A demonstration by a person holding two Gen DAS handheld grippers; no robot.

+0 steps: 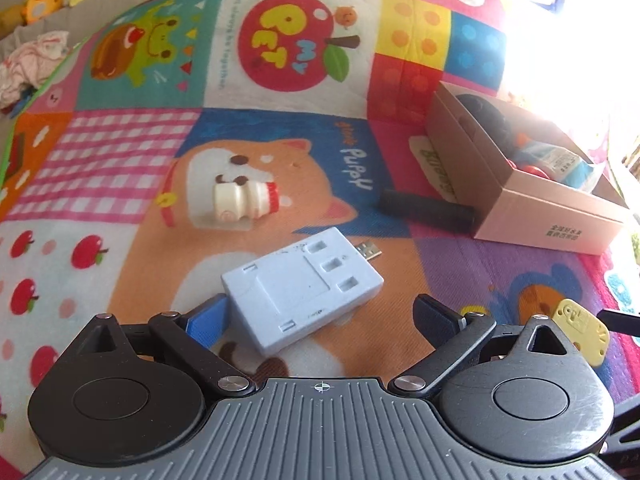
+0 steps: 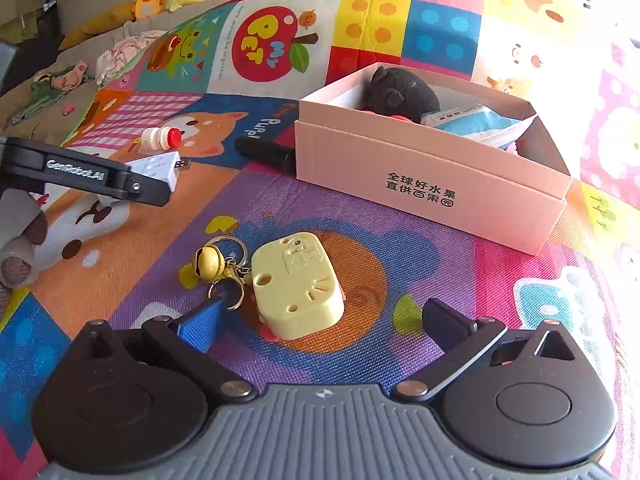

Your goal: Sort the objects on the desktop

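Currently both grippers point(image 1: 320, 316) point(image 2: 320, 320) stand apart, empty. Risk: left blue pad point(image 1: 208, 320) nudges adapter point(image 1: 302, 290) toward two o'clock, spoiling the grasp.

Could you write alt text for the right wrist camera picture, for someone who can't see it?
An open right claw hovers over a pale yellow keychain toy with a gold bell on a colourful cartoon play mat. Beyond sits an open pink cardboard box holding a black plush toy.
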